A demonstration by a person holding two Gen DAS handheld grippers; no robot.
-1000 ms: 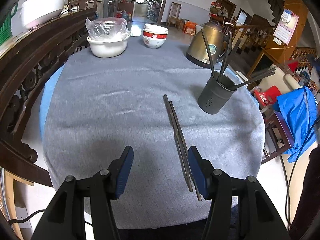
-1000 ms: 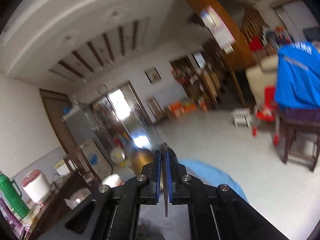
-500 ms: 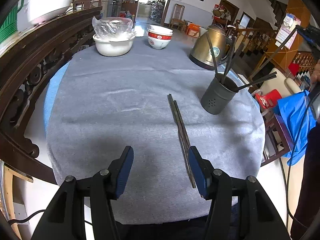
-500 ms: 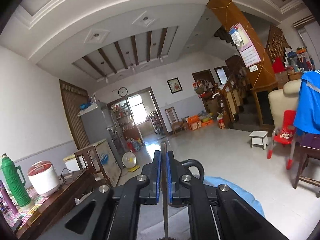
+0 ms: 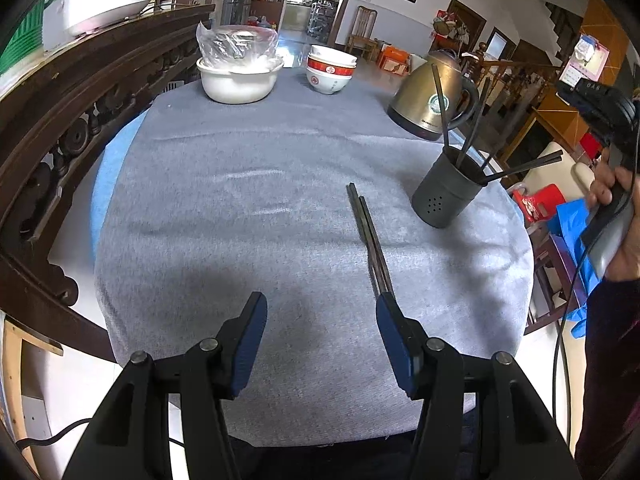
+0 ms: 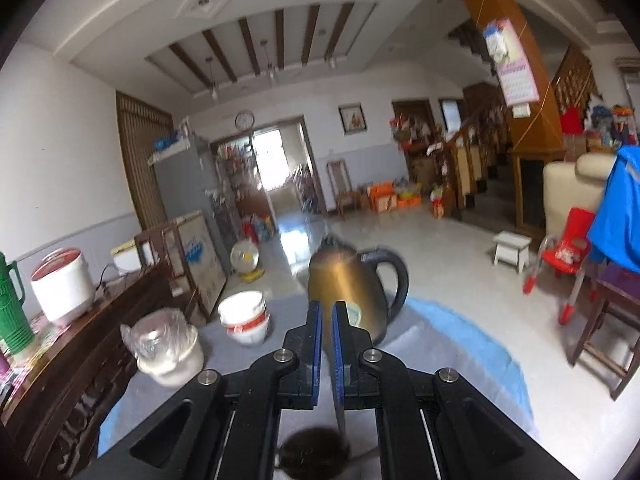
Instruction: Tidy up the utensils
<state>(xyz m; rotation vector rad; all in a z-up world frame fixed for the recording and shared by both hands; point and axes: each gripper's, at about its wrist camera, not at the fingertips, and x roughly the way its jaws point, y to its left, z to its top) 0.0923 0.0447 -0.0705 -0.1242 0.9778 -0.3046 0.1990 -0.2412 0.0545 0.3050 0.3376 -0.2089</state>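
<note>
Fingers of the right gripper (image 6: 327,344) clamped one chopstick (image 6: 339,412) above the holder (image 6: 312,454). Left gripper (image 5: 320,336) hung open over two chopsticks (image 5: 370,236).

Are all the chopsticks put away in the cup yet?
Not yet. Several chopsticks already stand in the grey holder. The right claw is shut on one chopstick above it. Two chopsticks lie on the tablecloth, beside the open left claw.

Open bench ahead, clutter at the far and right edges

I see bare grey cloth (image 5: 224,216) to pass over; chopsticks (image 5: 370,240) lie mid-bench, the utensil holder (image 5: 446,196) and kettle (image 5: 432,100) block the right, bowls (image 5: 330,70) and a covered pot (image 5: 238,80) the far edge.
</note>
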